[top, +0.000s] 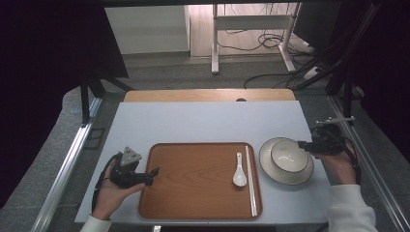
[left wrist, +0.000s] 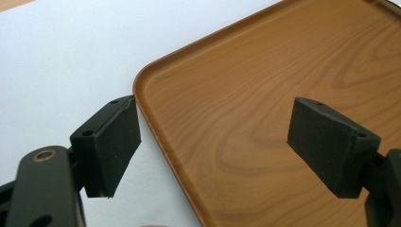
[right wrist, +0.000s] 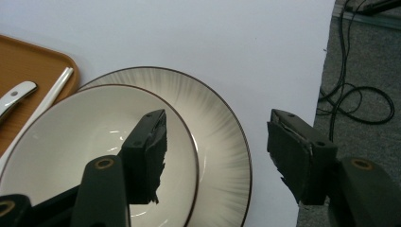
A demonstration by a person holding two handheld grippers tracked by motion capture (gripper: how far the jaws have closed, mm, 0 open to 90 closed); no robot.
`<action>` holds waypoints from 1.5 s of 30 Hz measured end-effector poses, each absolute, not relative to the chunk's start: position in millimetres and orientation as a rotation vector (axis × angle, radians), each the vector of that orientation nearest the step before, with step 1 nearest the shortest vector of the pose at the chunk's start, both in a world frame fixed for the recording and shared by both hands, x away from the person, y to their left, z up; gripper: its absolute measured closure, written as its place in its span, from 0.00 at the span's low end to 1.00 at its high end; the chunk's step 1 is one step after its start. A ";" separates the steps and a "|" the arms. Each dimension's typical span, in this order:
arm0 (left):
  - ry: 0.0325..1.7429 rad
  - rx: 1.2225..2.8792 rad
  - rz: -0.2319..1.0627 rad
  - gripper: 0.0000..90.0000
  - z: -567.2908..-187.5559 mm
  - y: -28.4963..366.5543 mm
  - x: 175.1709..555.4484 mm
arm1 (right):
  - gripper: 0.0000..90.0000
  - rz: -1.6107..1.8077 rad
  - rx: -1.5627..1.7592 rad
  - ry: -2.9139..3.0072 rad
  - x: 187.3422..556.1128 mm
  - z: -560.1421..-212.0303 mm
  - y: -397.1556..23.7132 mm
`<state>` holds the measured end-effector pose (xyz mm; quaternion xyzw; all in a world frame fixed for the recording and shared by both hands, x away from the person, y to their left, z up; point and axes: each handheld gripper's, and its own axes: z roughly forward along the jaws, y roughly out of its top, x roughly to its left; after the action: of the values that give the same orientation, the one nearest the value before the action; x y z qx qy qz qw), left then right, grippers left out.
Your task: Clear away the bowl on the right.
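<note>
Black jaws stood closest to the lens in both gripper views, and I took them from the left across. On the left, the left gripper (top: 153,172) lay in the person's hand at the near-left edge of the wooden tray (top: 193,193), its jaws spread wide and holding nothing. One pad sat over the white surface (top: 193,121) and the other over the tray floor, so the rim ran between them without either pad pressing it.

Further right, inside the tray near its right edge, a white spoon (top: 239,170) lay just beside a pair of pale chopsticks (top: 250,180), both with their long axes running away from the person.

Beyond the tray's right rim sat the bowl (top: 289,155), nested on the plate (top: 270,166), both resting on the surface.

The right gripper (top: 301,144) hung at the bowl's far-right edge, plainly the nearer hand to it. Its jaws were wide apart and empty. In the right gripper view one jaw stood over the bowl's hollow and the other out past the plate's rim, so the bowl's wall and the plate's edge both lay between them, below the pads and toward the left jaw. To my eye, a grip on the bowl alone would have needed the outer jaw brought inward.
</note>
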<state>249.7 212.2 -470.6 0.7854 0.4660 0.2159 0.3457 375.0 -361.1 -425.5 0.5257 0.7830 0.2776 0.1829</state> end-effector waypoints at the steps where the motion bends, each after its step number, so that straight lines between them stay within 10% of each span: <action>1: 1.210 2.039 0.560 0.20 -470.8 212.0 249.9 | 0.43 0.780 1.488 2.211 375.5 -426.4 -362.5; 15: 1.210 2.041 0.560 0.19 -471.5 211.3 249.5 | 0.51 0.684 1.543 2.309 385.9 -451.2 -362.2; 29: 1.210 2.047 0.558 0.19 -472.0 212.0 249.4 | 0.84 0.670 1.557 2.470 390.7 -469.0 -353.5; 45: 1.210 2.047 0.559 0.19 -472.0 212.2 249.3 | 0.92 0.750 1.576 2.450 388.5 -461.5 -354.6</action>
<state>249.3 212.2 -472.0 0.7875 0.4652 0.2149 0.3424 388.5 -354.6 -461.5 0.5227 0.8126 0.2489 0.0669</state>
